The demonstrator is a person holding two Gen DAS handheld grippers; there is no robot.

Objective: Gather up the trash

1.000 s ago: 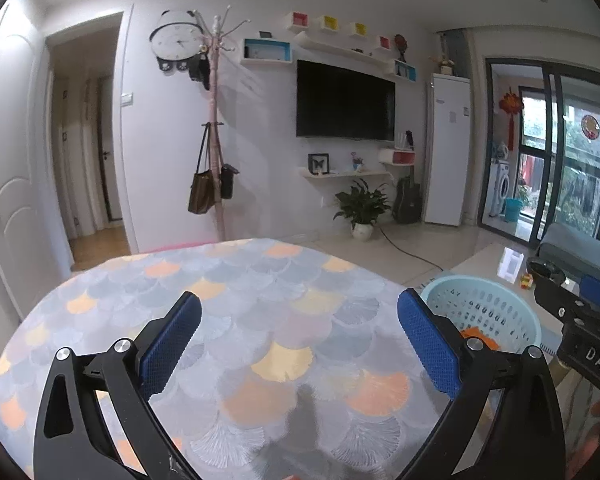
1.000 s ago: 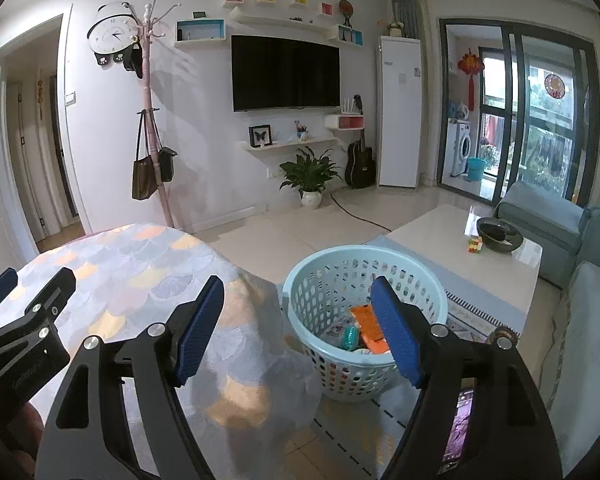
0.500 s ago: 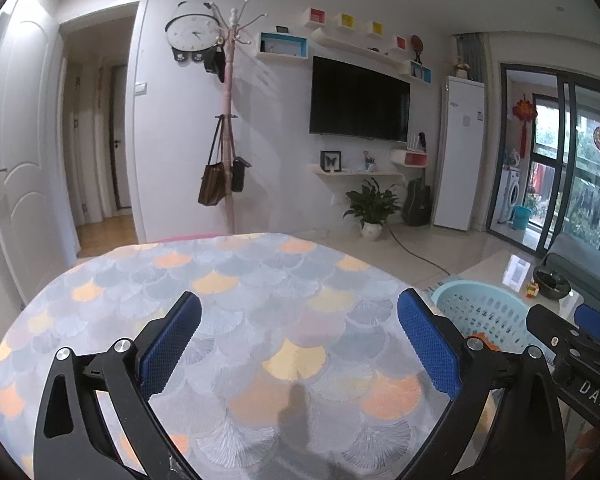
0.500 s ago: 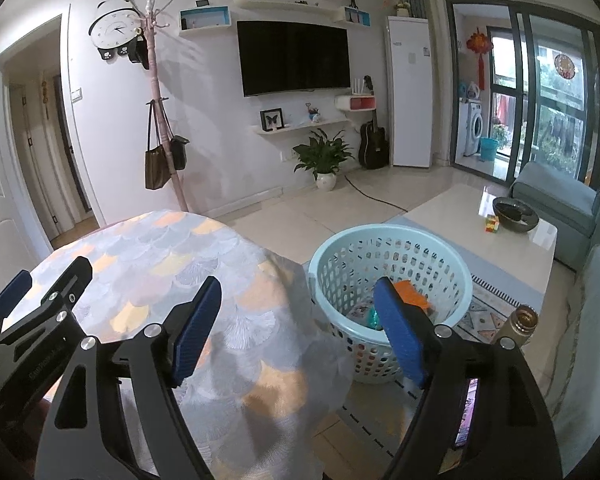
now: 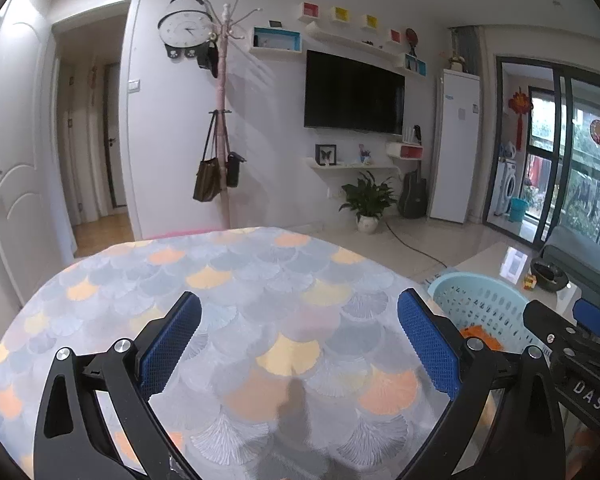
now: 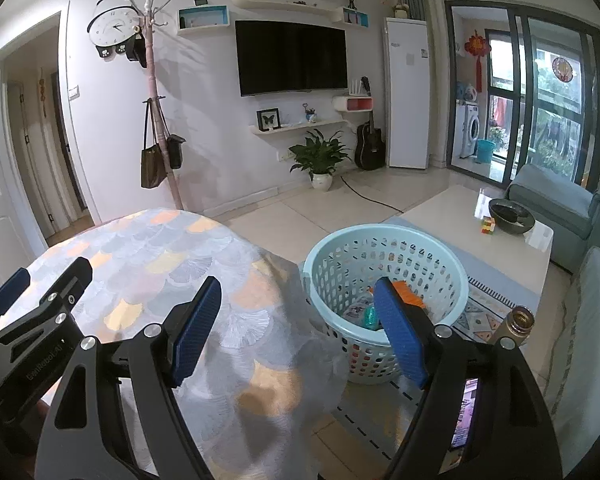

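— Pale-blue plastic, that laundry basket on the floor: it holds what has been collected, an orange item and a teal one lying at the bottom. It sits just past the edge of the desk, ahead and to the right.

— Which gripper is nearer to it?

— The right gripper. Its right pad overlaps the basket's rim in its own view, while the left gripper hangs over the middle of the scale-patterned cloth, with the basket off at its right edge.

— Are either of them carrying anything?

— No. Both stand wide open with nothing between the pads.

— Any trash left on the desk?

— None that I can see on the part of the cloth in view. A metal-capped bottle stands on the rug to the right of the basket, close to the right gripper's side. Whether it counts as trash I cannot tell, but if it does, the right hand is the better placed to reach it, and it stands upright.
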